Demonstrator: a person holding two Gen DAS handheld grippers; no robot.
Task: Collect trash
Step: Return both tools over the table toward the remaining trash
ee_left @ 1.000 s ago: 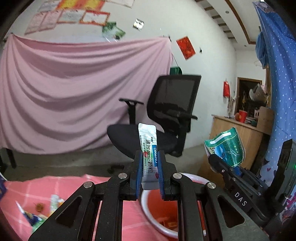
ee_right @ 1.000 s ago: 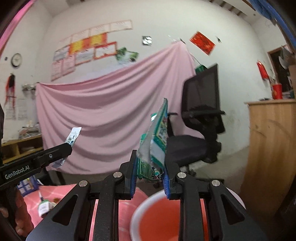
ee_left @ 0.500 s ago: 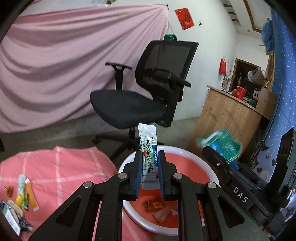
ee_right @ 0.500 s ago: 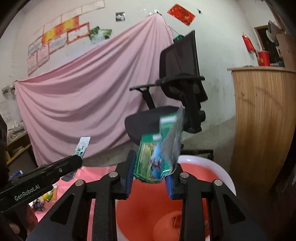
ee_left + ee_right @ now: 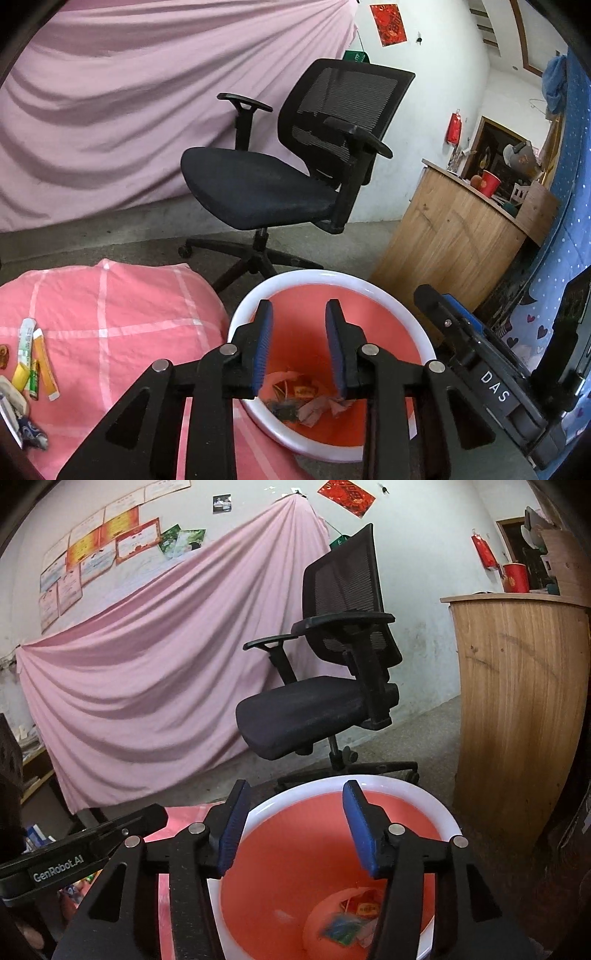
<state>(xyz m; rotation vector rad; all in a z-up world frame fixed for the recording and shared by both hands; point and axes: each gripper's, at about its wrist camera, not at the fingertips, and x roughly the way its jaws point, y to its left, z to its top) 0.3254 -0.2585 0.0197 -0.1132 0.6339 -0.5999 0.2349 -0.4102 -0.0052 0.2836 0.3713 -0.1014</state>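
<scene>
Fingers (image 5: 260, 345) of both my grippers have just been opening, nothing between them, above the round white-rimmed orange plastic bin (image 5: 328, 275). Crumpled wrappers (image 5: 308, 400) lie at its bottom. More coloured sachets (image 5: 35, 363) wait left of the bin; I should clear its rim first.

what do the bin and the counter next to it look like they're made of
Bin: probably plastic; smooth, glossy white rim and evenly coloured salmon-red inside.
Counter: wood or wood-look laminate; tan grain lines run down its curved, matte front. Which of the two, the look leaves open.
</scene>
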